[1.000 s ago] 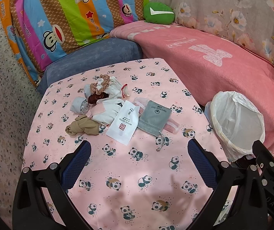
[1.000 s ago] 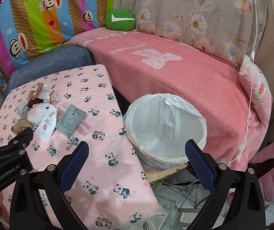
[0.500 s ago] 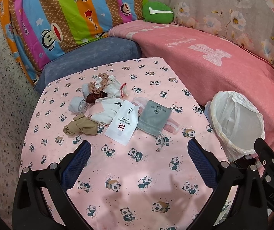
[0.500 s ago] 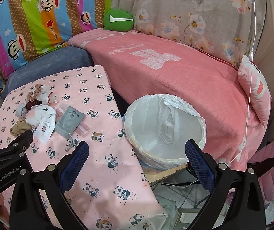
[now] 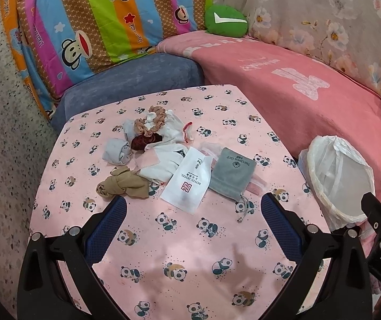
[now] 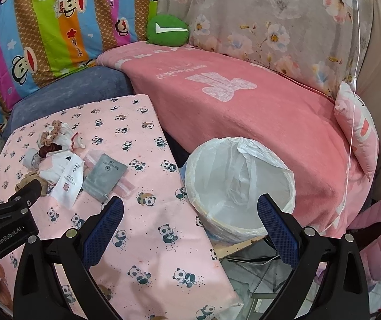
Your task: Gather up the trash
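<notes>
Hovering above the panda-print tablecloth, the left gripper has its blue-padded jaws spread wide and holds nothing. Just beyond its fingertips lies the heap of trash: a white hotel sachet, a grey drawstring pouch overlapping a pink packet, a tan knotted stocking, white cloth pieces, a pale blue sock and scrunchies. The right gripper is likewise spread and empty, held over the table's right edge, with the left gripper's black body at its lower left. Beside that edge stands the white-lined trash bin, against the pink blanket on the sofa, where a green cushion rests.
</notes>
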Motion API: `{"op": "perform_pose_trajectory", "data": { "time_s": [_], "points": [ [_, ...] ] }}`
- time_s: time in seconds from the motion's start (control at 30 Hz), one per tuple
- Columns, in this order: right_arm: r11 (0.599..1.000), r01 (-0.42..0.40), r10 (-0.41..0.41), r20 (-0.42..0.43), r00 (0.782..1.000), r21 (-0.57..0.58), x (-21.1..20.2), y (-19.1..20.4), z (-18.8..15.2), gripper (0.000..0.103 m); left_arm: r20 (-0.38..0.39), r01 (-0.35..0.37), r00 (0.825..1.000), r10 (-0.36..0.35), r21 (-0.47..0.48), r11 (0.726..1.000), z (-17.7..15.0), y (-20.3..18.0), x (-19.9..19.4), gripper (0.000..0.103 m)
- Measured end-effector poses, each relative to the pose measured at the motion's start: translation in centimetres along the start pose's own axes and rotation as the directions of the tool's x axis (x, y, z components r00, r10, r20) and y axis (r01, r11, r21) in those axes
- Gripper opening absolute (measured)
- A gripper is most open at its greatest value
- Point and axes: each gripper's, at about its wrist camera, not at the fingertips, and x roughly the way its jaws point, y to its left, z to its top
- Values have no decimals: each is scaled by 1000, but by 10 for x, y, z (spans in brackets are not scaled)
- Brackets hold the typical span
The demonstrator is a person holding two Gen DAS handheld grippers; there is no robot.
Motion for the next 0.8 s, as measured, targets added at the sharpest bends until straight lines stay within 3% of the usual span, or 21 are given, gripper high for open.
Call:
{"op": "perform_pose_trajectory", "data": {
  "time_s": [0.37,0.8],
  "points": [
    [999,-38,38,21,999,0,12,38,4,98,33,-5,999,5,-12,1000,4,57,22,96],
    [985,-171,171,-27,985,2,58,112,7,98,-40,-7,999,5,-41,999,-3,128,84,96]
  ]
}}
